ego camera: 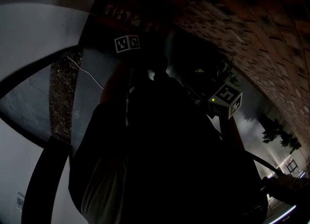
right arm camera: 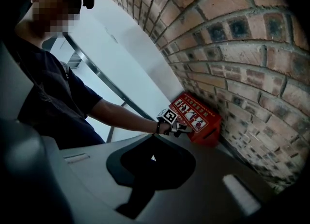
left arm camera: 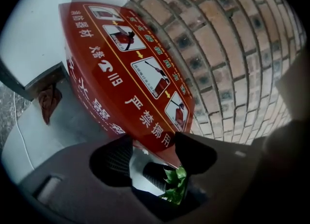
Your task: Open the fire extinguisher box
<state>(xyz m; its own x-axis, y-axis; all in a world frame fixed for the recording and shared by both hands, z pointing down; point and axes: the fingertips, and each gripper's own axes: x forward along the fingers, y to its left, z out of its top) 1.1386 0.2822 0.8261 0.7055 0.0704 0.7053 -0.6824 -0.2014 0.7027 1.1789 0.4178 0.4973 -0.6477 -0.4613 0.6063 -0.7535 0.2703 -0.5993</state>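
"Where's the red box point(left arm camera: 131, 72)?"
"Down on the pale grey floor point(left arm camera: 72, 126), its back against the brick wall point(left arm camera: 232, 48)."
"And the grippers?"
"The left gripper point(left arm camera: 152, 152) is at the box, jaws apart, with the box's near corner between them, unpressed. The right gripper point(right arm camera: 151, 159) is well back, jaws together, holding nothing."

Red fire extinguisher box point(right arm camera: 199, 120), rectangular, lid point(left arm camera: 131, 68) printed with white pictogram panels and Chinese text, set directly against brick wall point(right arm camera: 252, 63).
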